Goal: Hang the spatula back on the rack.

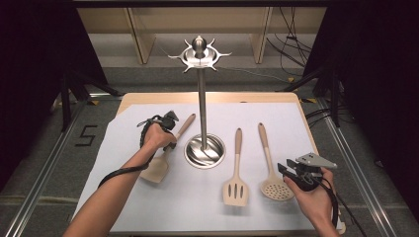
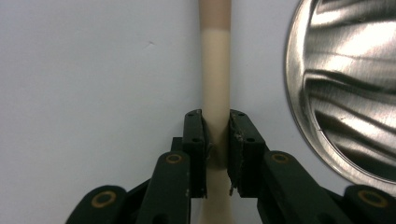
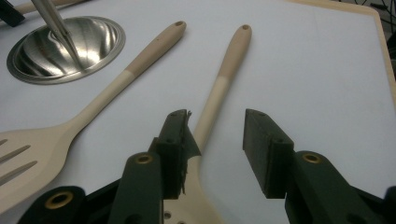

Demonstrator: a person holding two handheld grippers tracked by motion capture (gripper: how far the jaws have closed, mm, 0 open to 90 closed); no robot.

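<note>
A cream solid spatula (image 1: pixel 157 169) lies left of the steel stand, its handle (image 2: pixel 215 70) running up between my left gripper's jaws. My left gripper (image 1: pixel 171 144) (image 2: pixel 215 140) points down and is shut on that handle, both pads pressing its sides. A slotted turner (image 1: pixel 235 190) (image 3: pixel 116 84) and a perforated skimmer (image 1: pixel 273 186) lie right of the stand. My right gripper (image 1: pixel 282 171) (image 3: pixel 217 116) hovers open low over the skimmer, whose handle (image 3: pixel 229 65) passes just inside the left jaw without being touched.
The utensil stand has a round steel base (image 1: pixel 205 150) (image 2: pixel 345 93) (image 3: pixel 65 46), a tall pole (image 1: pixel 201 98) and a ring of hooks (image 1: pixel 199 53) on top. Everything rests on a white mat (image 1: pixel 148 212) over a wooden table (image 1: pixel 304 116).
</note>
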